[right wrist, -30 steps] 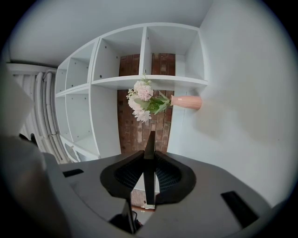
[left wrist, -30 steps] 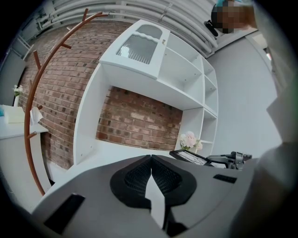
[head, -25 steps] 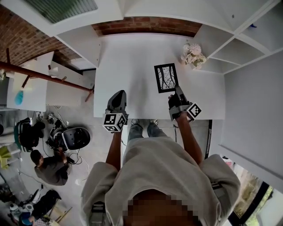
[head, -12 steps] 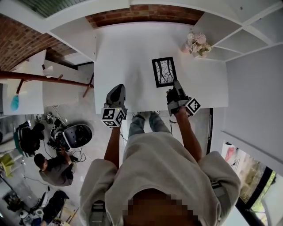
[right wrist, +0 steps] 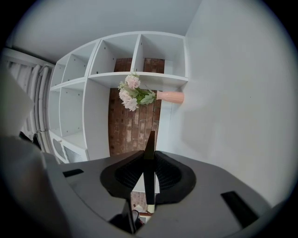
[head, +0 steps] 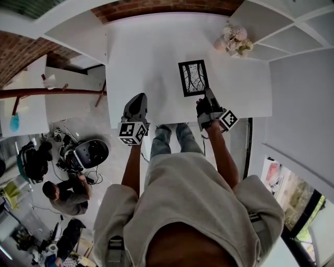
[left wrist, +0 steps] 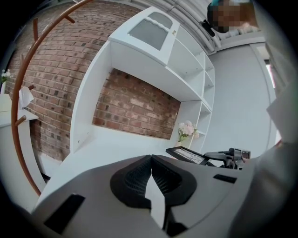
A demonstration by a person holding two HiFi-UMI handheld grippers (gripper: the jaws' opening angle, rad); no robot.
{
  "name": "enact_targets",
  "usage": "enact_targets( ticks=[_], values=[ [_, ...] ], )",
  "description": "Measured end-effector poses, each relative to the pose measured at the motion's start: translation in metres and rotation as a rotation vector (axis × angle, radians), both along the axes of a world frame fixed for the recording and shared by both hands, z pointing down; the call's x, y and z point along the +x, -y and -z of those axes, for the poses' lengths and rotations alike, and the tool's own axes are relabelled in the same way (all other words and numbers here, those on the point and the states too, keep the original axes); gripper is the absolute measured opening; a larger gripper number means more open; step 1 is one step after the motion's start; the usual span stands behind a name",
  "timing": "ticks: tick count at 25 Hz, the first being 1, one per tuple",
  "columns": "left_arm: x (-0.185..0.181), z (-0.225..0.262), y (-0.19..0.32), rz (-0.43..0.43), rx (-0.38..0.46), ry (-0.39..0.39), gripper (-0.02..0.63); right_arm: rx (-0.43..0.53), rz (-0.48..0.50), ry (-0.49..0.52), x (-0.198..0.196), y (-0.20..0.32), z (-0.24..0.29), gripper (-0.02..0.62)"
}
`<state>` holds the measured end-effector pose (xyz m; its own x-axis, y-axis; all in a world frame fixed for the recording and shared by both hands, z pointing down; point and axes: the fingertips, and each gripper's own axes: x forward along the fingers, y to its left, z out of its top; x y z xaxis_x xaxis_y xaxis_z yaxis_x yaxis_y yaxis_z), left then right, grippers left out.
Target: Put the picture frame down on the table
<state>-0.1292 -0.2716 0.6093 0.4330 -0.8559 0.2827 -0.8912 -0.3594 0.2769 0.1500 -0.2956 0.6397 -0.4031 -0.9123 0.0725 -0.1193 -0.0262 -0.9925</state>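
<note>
— Picture frame [head: 193, 77] status?
— Clamped edge-on between the jaws of the right gripper [head: 207, 96], pinched at its near edge, picture side up, over the near right part of the white table [head: 141, 52].
— Touching the tabletop?
— Cannot tell from above; roughly level as seen from the left gripper view.
— And the left gripper [head: 136, 103]?
— Jaws pressed together at the tips, holding nothing, over the table's near edge, well apart from the frame.
— Farther out?
— Pink flowers [head: 235, 39] in a pink vase at the far right corner, beside white shelves [head: 292, 26]; brick wall [head: 156, 6] behind.
</note>
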Motion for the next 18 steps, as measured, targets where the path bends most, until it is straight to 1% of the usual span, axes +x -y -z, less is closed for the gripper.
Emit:
enact_targets(
  ticks=[18],
  values=[
    [0.006,-0.028,0.001,0.019,-0.061,-0.011,0.017,-0.078,0.004,-0.003,0.001,0.004,-0.039,0.087]
  ],
)
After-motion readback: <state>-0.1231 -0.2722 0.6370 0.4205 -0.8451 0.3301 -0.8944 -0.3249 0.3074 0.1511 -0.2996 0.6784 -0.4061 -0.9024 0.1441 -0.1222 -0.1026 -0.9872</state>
